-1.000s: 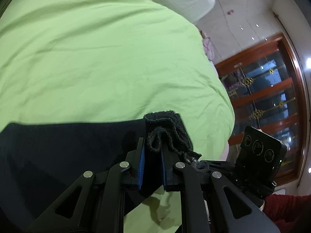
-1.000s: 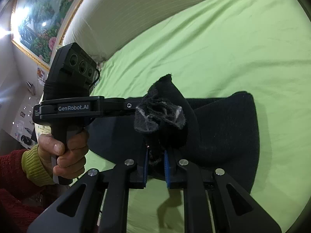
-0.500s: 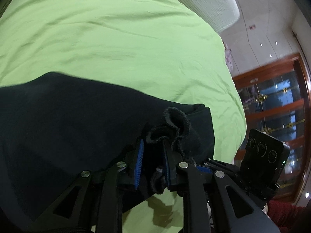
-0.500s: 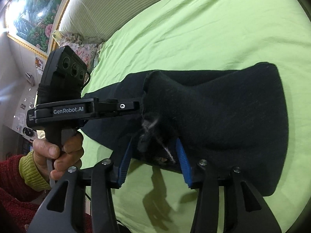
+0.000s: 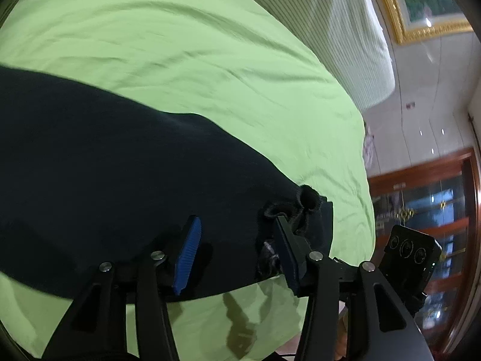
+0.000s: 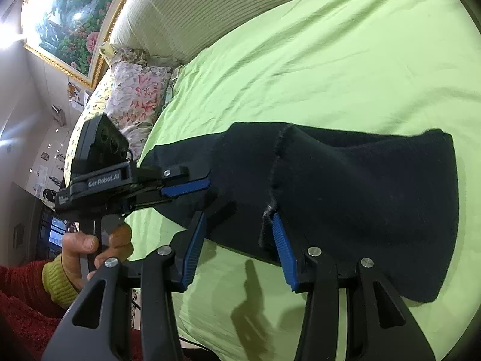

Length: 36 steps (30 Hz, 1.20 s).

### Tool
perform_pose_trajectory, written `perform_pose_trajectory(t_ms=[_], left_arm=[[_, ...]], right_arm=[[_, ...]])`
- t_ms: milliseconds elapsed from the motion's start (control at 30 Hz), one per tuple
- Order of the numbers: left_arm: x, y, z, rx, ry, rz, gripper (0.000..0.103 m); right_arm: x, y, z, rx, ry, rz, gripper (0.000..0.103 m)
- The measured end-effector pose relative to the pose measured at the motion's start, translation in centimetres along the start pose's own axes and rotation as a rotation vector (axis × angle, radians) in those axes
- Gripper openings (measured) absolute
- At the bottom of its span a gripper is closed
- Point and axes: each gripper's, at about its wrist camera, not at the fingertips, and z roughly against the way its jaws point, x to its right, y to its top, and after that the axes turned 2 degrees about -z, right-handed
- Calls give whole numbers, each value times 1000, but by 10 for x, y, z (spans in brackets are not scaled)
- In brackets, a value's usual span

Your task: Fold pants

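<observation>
Left wrist view: a bed [image 5: 210, 60] under a light green sheet fills most of the frame, with a pale striped headboard [image 5: 345, 30] beyond it, a gilt-framed painting [image 5: 421, 9] on the wall and wood-framed glass doors [image 5: 436, 198] to the right. The black pants [image 5: 105, 165] lie flat across the sheet near the bed's near edge. The left tool [image 5: 237, 234] stands wide, holding nothing; its right blue pad touches the bunched cuff end of the pants, its left pad hovers over the cloth.

Right wrist view: the same green bed [image 6: 330, 60], the headboard [image 6: 195, 9], a floral pillow [image 6: 138, 96] at the bed's far left corner and the painting [image 6: 69, 21] above. The pants [image 6: 360, 186] lie folded over on themselves, a seam running down the top layer. The right tool [image 6: 237, 234] is spread wide at the cloth's near edge, gripping nothing. The left tool [image 6: 192, 185], held in a hand [image 6: 96, 249], rests against the pants' left end.
</observation>
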Motion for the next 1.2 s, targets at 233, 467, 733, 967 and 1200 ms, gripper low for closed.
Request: perform_pose_trajectory(t_ms=[233,467,733,967,1200], left_arm=[[-26,-7,31,65,-3,84,56],[-51,-18,66,147,25,173,59],[-99,-39,109,245,79,342,64],[-134,-58,136,314,111,475,64],[-153,-51,140,349,118,530,67]], right_arm=[[-17,9,-13,-39,13,62,47],[-40,23,-34,-82,36,133,47],[-69,42,-66,-139,65,222,47],[-95,57,-100,-202,87,308,47],[-120,85,-138,-259,94,381,47]])
